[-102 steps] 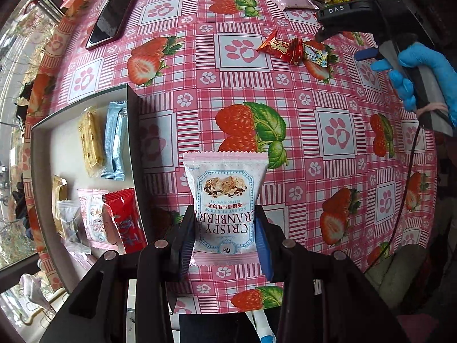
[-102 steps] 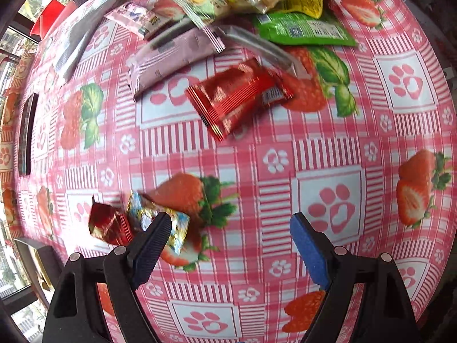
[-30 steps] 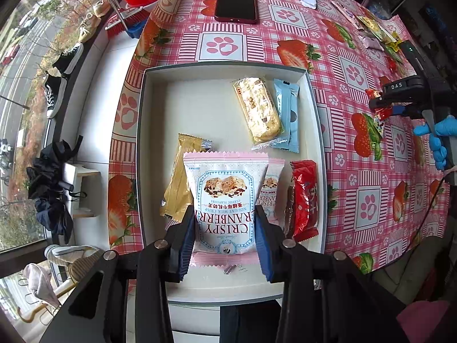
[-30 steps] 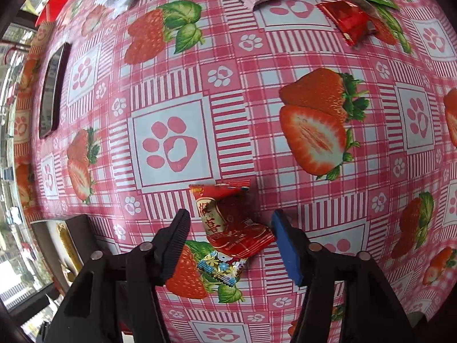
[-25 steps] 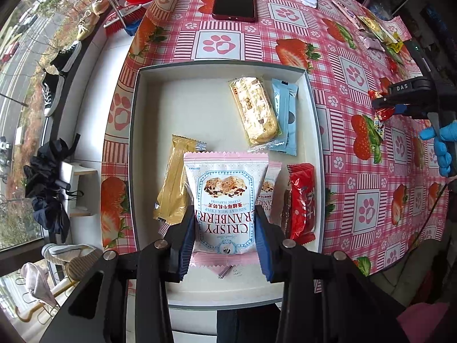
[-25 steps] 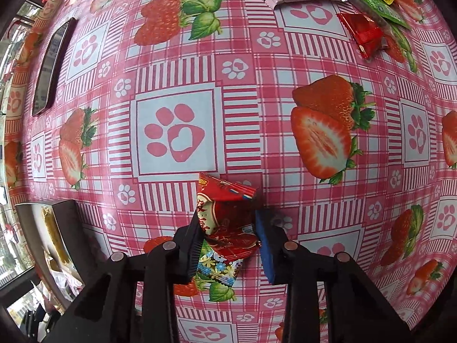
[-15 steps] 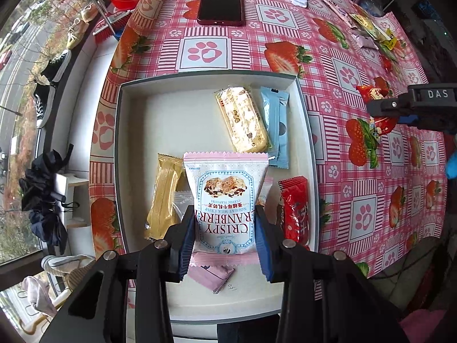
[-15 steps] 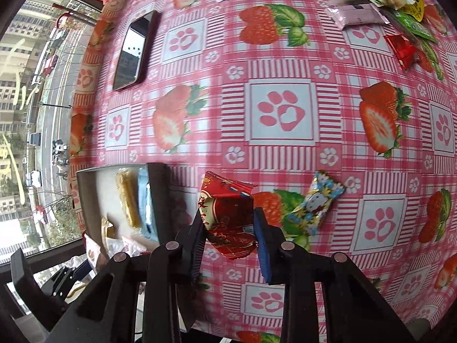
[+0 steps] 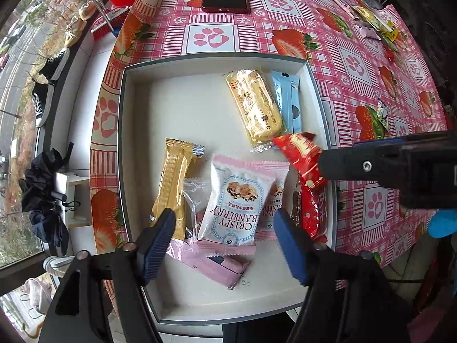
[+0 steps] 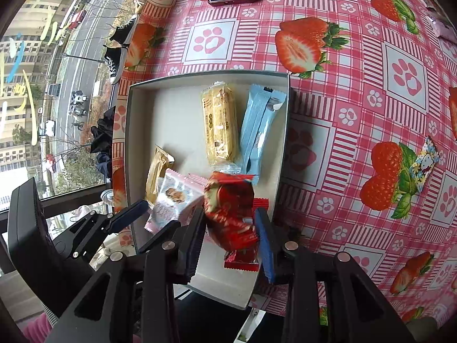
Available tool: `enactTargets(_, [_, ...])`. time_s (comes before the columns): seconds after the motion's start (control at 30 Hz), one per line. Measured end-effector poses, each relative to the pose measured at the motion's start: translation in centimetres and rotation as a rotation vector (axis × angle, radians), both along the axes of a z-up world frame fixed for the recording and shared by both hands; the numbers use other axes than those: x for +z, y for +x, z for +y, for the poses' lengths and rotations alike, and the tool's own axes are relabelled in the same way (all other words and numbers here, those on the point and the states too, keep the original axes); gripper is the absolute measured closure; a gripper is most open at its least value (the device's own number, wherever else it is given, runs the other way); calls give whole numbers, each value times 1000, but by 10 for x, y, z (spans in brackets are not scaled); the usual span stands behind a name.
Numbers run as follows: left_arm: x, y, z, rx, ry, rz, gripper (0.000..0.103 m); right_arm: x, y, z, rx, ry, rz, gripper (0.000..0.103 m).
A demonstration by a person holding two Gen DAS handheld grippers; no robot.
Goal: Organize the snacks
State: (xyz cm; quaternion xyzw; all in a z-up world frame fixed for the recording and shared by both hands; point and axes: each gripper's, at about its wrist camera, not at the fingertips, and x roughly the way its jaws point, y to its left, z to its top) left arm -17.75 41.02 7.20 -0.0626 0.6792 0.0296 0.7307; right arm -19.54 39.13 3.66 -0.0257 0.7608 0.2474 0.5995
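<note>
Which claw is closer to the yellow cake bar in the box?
Right. The right claw, shut on a red packet, sits just below the yellow cake bar. The left claw is open, farther down over the cranberry packet.

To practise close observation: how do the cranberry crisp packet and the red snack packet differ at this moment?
The cranberry crisp packet is white and pale blue with pink edges; the red snack packet is glossy red. The cranberry packet lies loose in the tray between the left gripper's open jaws; the red one is clamped in the right gripper. Both are sealed snacks over the tray.
</note>
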Motion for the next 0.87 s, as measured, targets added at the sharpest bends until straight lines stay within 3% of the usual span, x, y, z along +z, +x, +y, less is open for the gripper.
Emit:
enactTargets(0.03, [1,-1,1,-2,-7,-7,20,0,1,0,4,-11,-8,35])
enactTargets(0.07, [1,-1,2,-6,-9,-2,19,1,-1,2,8,-19,-18,32])
enactTargets(0.13, [-2,-1,3,-11,19,23,13,2,-5,4,21,-40,-30,32])
enactTargets(0.2, [-3,-1,3,-19,32,28,0,-1,-6,9,27,-69,-50,32])
enactTargets(0.23, [-2,-1,3,-20,38,21,0,-2,-7,10,28,-80,-61,30])
enactTargets(0.27, [0,-1,3,-22,41,12,0,-1,-9,10,25,-87,-73,17])
enactTargets(0.33, [4,0,3,-25,53,-2,0,7,-13,5,15,-91,-103,7])
enactTargets(0.47, [7,0,4,-24,122,4,0,11,-17,3,20,-116,-140,7])
enactTargets(0.67, [3,-2,9,-1,117,24,0,19,-22,-3,9,-131,-169,7])
enactTargets(0.87, [10,-4,9,-30,130,-26,0,15,-25,-5,-21,-138,-161,7])
